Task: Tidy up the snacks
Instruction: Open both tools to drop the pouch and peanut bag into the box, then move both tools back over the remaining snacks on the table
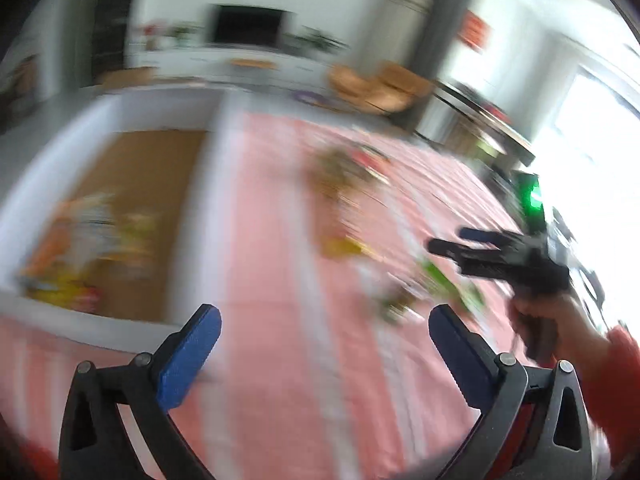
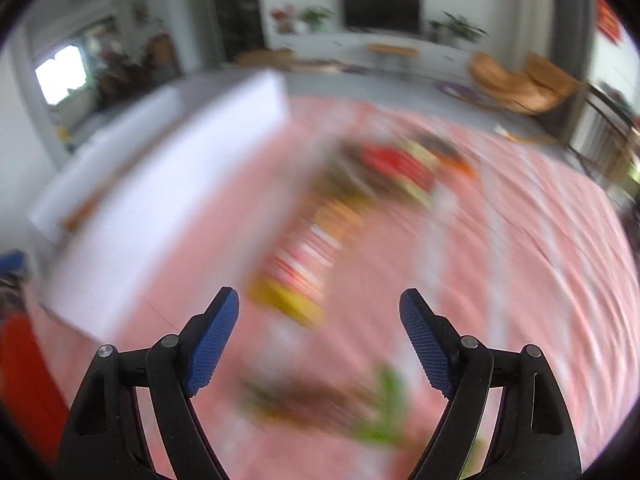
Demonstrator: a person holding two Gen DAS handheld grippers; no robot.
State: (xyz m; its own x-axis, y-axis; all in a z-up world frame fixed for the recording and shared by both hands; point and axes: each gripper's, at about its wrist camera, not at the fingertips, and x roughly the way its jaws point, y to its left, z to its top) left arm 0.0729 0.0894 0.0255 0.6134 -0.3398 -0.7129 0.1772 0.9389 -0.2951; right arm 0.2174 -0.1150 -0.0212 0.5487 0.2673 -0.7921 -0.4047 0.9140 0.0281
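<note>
Both views are motion-blurred. My left gripper (image 1: 324, 330) stands wide open over the pink striped cloth (image 1: 280, 240) with nothing between its blue pads. A white box (image 1: 36, 184) with a brown floor lies at left and holds several bright snack packs (image 1: 80, 248). More loose snack packs (image 1: 348, 176) lie on the cloth ahead. My right gripper (image 1: 448, 242) shows at right, held by a hand in a red sleeve. In the right wrist view my right gripper (image 2: 319, 306) is open and empty above a row of snack packs (image 2: 312, 256); a green pack (image 2: 384, 408) lies below it.
The white box (image 2: 160, 200) stands left of the snack row. Beyond the table are a TV (image 2: 382, 10) on a white cabinet, a tan chair (image 2: 516, 80) and a dark chair frame (image 1: 480, 120) at the right edge.
</note>
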